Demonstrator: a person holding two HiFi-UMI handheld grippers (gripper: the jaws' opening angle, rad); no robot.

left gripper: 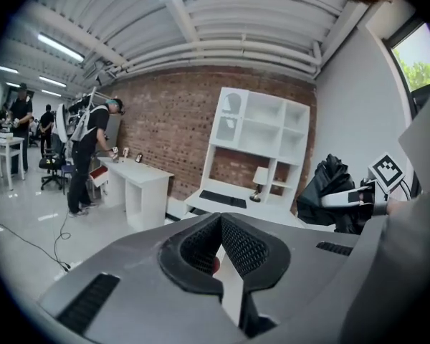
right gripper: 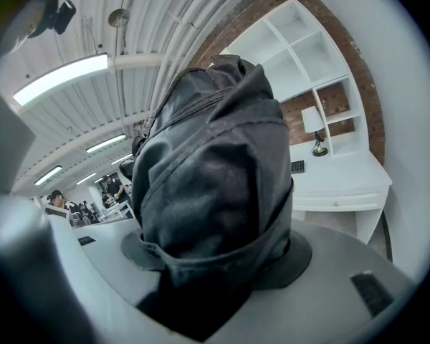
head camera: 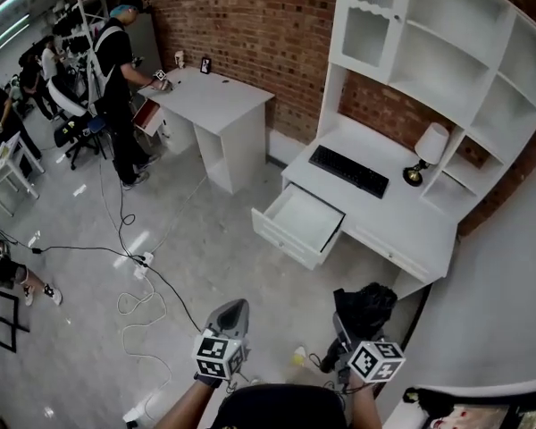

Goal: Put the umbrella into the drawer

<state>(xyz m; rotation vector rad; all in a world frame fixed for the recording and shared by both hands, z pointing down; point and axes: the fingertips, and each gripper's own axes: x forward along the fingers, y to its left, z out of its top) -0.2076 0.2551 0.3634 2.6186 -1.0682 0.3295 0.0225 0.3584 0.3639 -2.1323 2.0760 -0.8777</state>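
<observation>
The umbrella is looking like a soft, light load: a folded black bundle of loose fabric that is likely giving and sliding under pressure, with a stiffer shaft and ribs presumably inside, though I cannot make them out. Judging from that, the safest hold is around the thick middle of the bundle, squeezing deep enough to be catching the core and not just slack cloth. The right gripper is doing roughly that. In the right gripper view its jaws are standing wide apart and pressing on either side of the bundle, with fabric bulging up between them and filling most of the view. The left gripper is carrying nothing; in the left gripper view its ribbed pads are sitting together at the tips with nothing between them. In the head view the umbrella is hanging over the floor at about five o'clock, well apart from the open drawer, which is standing at roughly eleven o'clock from it, pulled out of the white desk — so the carry is not finished yet.
</observation>
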